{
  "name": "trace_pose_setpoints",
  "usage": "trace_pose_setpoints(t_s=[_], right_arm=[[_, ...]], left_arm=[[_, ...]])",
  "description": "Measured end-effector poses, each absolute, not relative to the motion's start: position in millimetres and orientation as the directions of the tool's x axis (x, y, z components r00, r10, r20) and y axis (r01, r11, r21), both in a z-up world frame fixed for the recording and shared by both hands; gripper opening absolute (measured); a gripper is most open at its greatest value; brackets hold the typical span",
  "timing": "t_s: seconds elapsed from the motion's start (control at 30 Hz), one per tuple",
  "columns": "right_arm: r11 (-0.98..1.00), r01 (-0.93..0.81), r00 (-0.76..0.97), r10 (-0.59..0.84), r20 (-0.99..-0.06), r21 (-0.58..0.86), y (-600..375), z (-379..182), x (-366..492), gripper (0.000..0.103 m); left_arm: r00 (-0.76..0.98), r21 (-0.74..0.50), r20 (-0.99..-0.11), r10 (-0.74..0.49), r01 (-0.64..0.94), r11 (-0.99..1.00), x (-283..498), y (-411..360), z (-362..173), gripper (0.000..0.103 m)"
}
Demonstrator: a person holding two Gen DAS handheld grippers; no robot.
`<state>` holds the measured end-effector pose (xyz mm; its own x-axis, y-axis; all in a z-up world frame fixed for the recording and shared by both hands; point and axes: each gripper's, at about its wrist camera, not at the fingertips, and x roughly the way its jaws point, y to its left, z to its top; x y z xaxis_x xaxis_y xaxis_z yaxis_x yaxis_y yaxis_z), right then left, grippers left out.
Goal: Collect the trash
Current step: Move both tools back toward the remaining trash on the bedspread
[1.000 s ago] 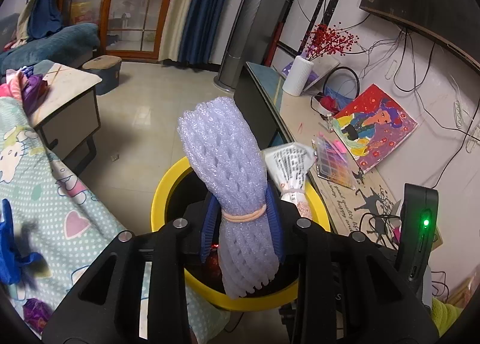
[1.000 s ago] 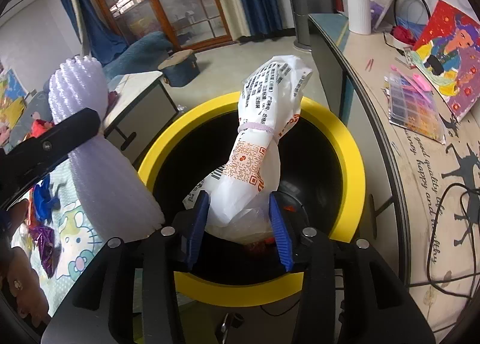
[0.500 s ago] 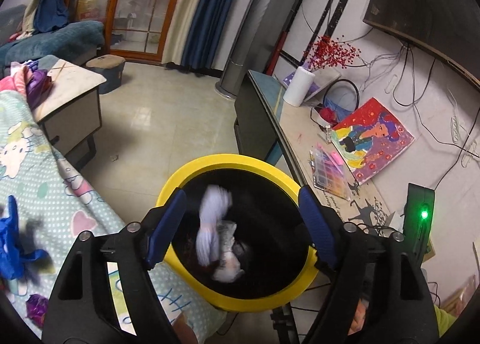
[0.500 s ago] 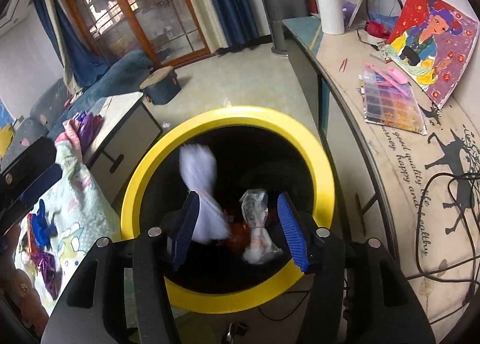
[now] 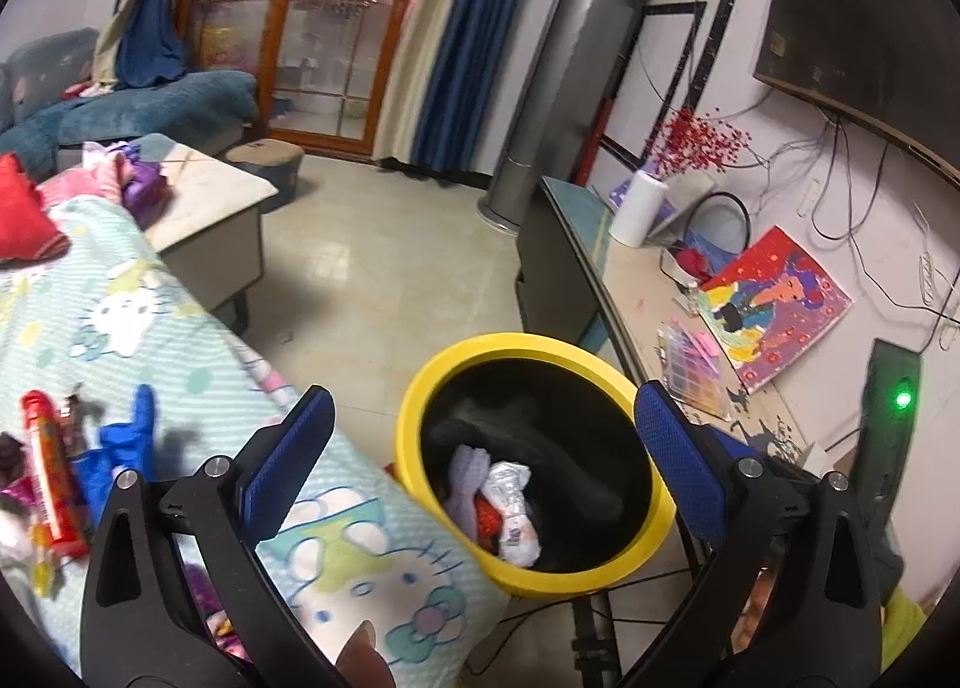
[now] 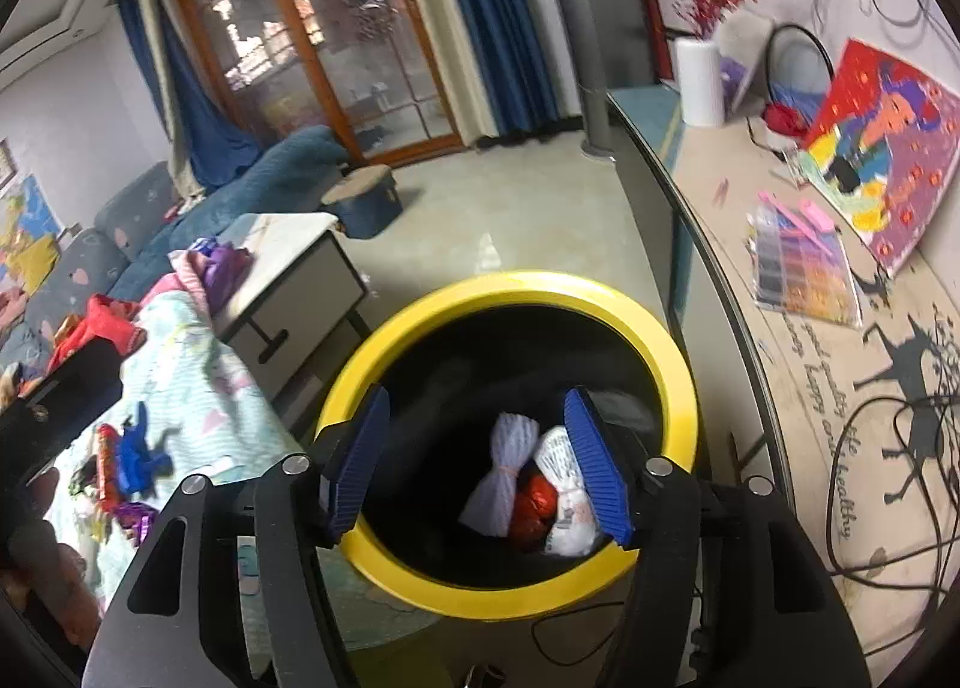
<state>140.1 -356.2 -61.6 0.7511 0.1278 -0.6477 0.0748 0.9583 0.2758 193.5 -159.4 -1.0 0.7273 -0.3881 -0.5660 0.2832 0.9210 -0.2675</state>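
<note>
The left gripper (image 5: pixel 483 442) is spread wide with its jaws opening, and nothing sits between its blue pads (image 5: pixel 288 451). Directly ahead of it and below stands a yellow-rimmed trash bin (image 5: pixel 414 388) with a black interior. At the bottom of the bin lie 3 pieces of trash: a bundled lilac foam net (image 5: pixel 465 475), a white printed plastic bag (image 5: pixel 510 502) just right of it, and something red (image 5: pixel 487 517) between them. To the gripper's left spreads a mint cartoon-print cloth (image 5: pixel 144 322) carrying a red snack tube (image 5: pixel 51 484) and a blue scrap (image 5: pixel 123 442).

The right gripper (image 6: pixel 477 463) hangs above the same bin (image 6: pixel 678 376), jaws partly apart and opening, holding nothing; the foam net (image 6: pixel 501 478), the red item (image 6: pixel 534 502) and the white bag (image 6: pixel 567 514) show far below, between its fingers. To its right runs a long counter (image 6: pixel 780 388) with a bright painting (image 6: pixel 882 148) and a white vase (image 6: pixel 699 82) of red berries. Farther ahead are a tiled floor (image 6: pixel 510 220), a blue sofa (image 6: pixel 240 190) and blue curtains (image 6: pixel 498 16) by glazed doors.
</note>
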Motion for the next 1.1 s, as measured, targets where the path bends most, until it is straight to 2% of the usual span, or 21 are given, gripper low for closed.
trace_pose_setpoints(t_s=[0.27, 1.1], right_arm=[[0.967, -0.019, 0.789, 0.169, -0.591, 0.252, -327.8, -32.7, 125.3, 0.070], [0.958, -0.245, 0.788, 0.284, -0.546, 0.146, -238.5, -11.5, 93.2, 0.071]], left_arm=[[0.770, -0.266, -0.540, -0.340, 0.227, 0.937, 175.5, -129.4, 10.6, 0.092], [0.846, -0.257, -0.487, -0.216, 0.097, 0.962, 138.2, -55.0, 22.1, 0.092]])
